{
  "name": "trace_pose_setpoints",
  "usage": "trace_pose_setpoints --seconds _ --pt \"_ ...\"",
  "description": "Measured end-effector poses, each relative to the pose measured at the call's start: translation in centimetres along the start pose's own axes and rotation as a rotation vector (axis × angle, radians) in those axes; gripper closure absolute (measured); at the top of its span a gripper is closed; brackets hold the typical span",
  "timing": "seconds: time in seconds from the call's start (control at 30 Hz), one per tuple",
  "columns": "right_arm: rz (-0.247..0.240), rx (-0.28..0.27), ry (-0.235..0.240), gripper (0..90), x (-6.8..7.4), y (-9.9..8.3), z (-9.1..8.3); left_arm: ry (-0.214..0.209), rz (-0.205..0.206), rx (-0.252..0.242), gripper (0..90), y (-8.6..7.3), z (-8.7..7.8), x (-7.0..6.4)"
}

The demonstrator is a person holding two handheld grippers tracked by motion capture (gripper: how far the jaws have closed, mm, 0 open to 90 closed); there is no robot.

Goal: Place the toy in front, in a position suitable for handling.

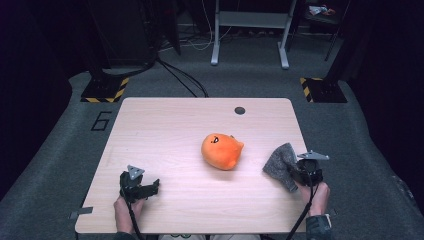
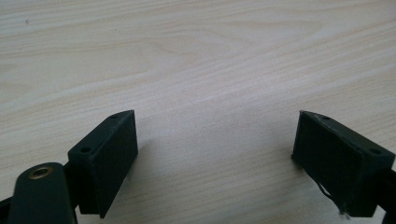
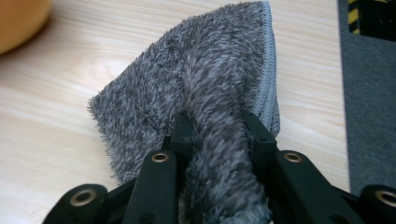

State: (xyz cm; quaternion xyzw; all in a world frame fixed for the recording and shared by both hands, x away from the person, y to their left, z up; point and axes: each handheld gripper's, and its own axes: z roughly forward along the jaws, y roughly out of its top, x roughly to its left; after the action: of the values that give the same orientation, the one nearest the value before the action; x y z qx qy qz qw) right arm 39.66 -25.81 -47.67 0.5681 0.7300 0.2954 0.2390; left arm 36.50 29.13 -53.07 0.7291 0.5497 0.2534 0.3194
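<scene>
- My right gripper (image 3: 217, 135) is showing black jaws with brass-coloured rivets, and it is pinching a fuzzy cloth (image 3: 205, 79) in mottled dark grey with a lighter grey stitched hem.
- My left gripper (image 2: 215, 163) is looking plain matte black.
- The table (image 1: 165, 130) is showing pale wood grain.
- The plush toy (image 1: 221, 151) is glowing bright orange with a small dark face marking.
- The floor blocks (image 1: 105, 90) are wearing yellow-and-black stripes.

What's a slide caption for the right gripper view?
Right gripper shut on a fold of the fluffy grey cloth on the wooden table, orange plush toy at the edge.
</scene>
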Motion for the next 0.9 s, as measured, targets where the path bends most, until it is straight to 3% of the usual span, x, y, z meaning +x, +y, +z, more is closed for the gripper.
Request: trace_pose_setpoints --seconds 0.17,0.3,0.47,0.53,0.57,0.7,0.9 --pt "0.046 0.014 -0.022 69.8 -1.1 0.3 1.1 -0.001 -0.001 0.000 13.5 0.0 0.0 0.0" --pt "0.047 0.033 -0.060 67.2 -1.4 0.5 2.2 -0.001 -0.002 0.000 13.5 0.0 0.0 0.0" --pt "0.065 0.097 -0.104 44.9 -1.9 0.1 3.8 -0.001 -0.002 0.000 13.5 0.0 0.0 0.0" --pt "0.073 0.095 -0.113 28.4 -2.2 0.1 3.7 -0.001 -0.002 -0.001 13.5 0.0 0.0 0.0" --pt "0.079 0.093 -0.120 24.4 -2.2 0.2 3.5 -0.001 -0.002 -0.001 13.5 0.0 0.0 0.0" --pt "0.074 0.061 -0.109 16.2 -2.3 0.6 2.2 0.000 -0.001 0.000 13.5 0.0 0.0 0.0" --pt "0.024 0.002 -0.007 14.4 -1.2 1.9 0.5 -0.002 -0.003 -0.001 13.5 0.0 0.0 0.0"
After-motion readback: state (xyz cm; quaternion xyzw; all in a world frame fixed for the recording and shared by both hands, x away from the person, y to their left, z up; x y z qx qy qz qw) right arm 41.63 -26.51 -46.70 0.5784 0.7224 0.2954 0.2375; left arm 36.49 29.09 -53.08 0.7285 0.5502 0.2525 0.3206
